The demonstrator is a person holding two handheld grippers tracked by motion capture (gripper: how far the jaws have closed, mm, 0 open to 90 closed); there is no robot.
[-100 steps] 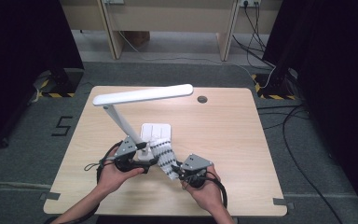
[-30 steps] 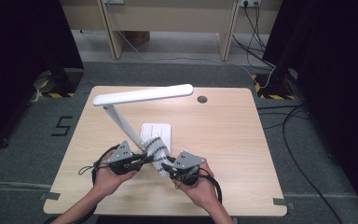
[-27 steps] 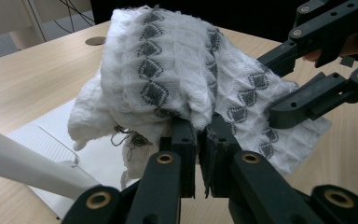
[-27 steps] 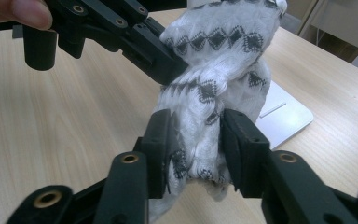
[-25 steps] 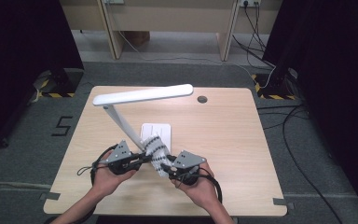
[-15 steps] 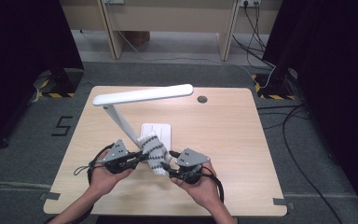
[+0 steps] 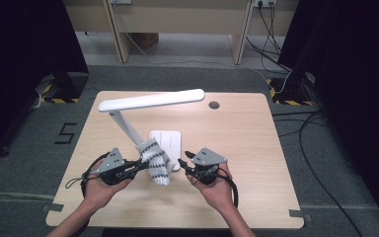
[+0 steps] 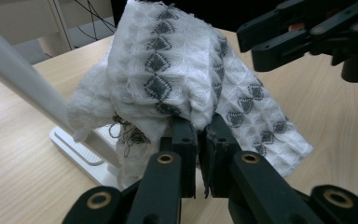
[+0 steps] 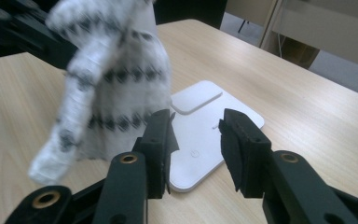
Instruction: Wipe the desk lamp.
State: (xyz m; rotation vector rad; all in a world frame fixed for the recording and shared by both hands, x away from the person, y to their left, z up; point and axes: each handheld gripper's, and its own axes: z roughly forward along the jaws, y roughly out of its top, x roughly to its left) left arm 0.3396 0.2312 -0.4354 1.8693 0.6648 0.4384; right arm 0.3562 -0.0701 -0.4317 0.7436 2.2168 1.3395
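Wooden counter (image 7: 256, 148), pale and rectangular, stands on grey carpet with dark curtains to either side. One sock (image 7: 155, 160), white with grey diamond bands, hangs lifted above the counter's near middle, draped just in front of the lamp's base (image 7: 167, 139) and against its slanted stem. One left gripper (image 7: 139, 167) holds it: in the left gripper view its jaws are pressed together on a fold of the sock (image 8: 186, 84), with the rest bunched above them. One right gripper (image 7: 183, 162) sits just beside the sock's other side; in the right gripper view its jaws (image 9: 193, 135) stand partly apart, having just been closing, with nothing between them and the sock (image 9: 107, 79) to their left. One white lamp (image 7: 150, 100) stretches its long head across the far half of the counter. One round grommet (image 7: 214, 104) sits near the far edge. Two hands grip the tools from the near side.
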